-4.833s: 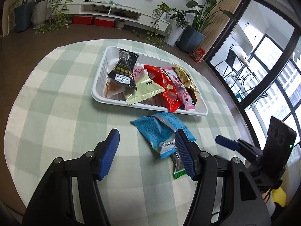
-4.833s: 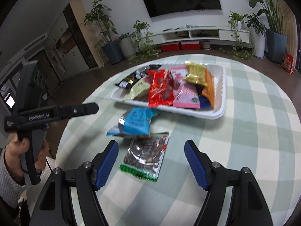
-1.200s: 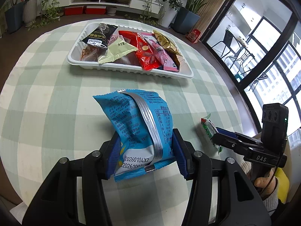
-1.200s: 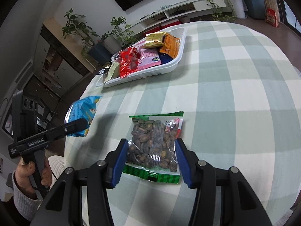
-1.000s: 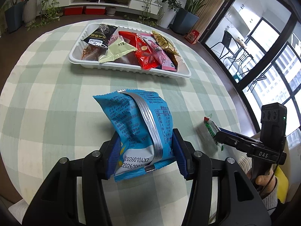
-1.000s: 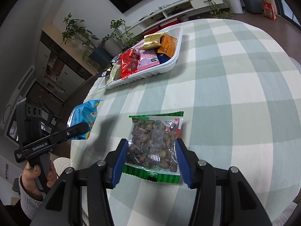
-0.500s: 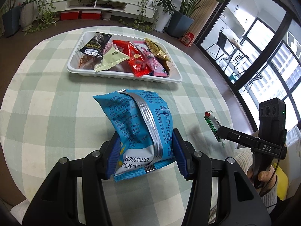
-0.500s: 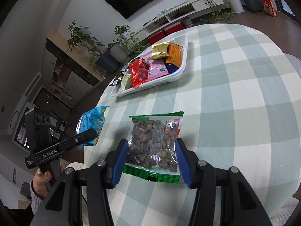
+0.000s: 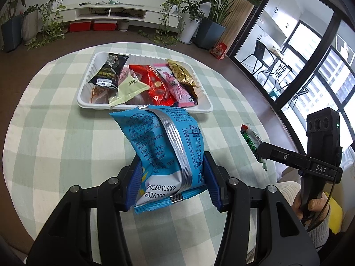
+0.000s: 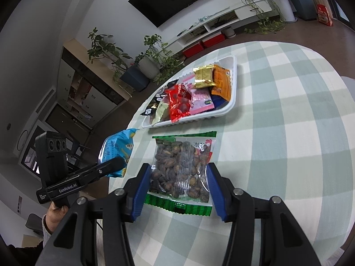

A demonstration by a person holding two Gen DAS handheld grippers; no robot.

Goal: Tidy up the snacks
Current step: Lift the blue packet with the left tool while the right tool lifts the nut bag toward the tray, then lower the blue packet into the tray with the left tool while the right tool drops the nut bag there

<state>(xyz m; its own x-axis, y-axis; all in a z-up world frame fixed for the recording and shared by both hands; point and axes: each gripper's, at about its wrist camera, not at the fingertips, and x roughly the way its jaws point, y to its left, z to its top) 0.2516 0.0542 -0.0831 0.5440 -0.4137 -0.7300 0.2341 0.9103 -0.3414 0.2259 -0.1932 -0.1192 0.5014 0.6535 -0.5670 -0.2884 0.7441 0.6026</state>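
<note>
My left gripper (image 9: 172, 182) is shut on a blue snack bag (image 9: 162, 141), held upright above the checked table with its silver seam facing me. My right gripper (image 10: 178, 189) is shut on a clear bag of dark seeds (image 10: 180, 168) with a green edge, lifted off the cloth. Farther back on the table sits a white tray (image 9: 144, 107) (image 10: 230, 104) filled with several wrapped snacks in black, cream, red, pink, gold and orange. Each gripper shows in the other's view: the right one (image 9: 260, 147) at the right, the left one (image 10: 115, 164) at the left.
A round table with a green and white checked cloth (image 9: 55, 133) carries the tray. A person's hand (image 9: 315, 204) holds the right handle. Potted plants, a low white TV cabinet (image 9: 106, 13) and big windows surround the table.
Both grippers have risen with their bags, so the table and tray look smaller and farther below. Neither grip has changed.
</note>
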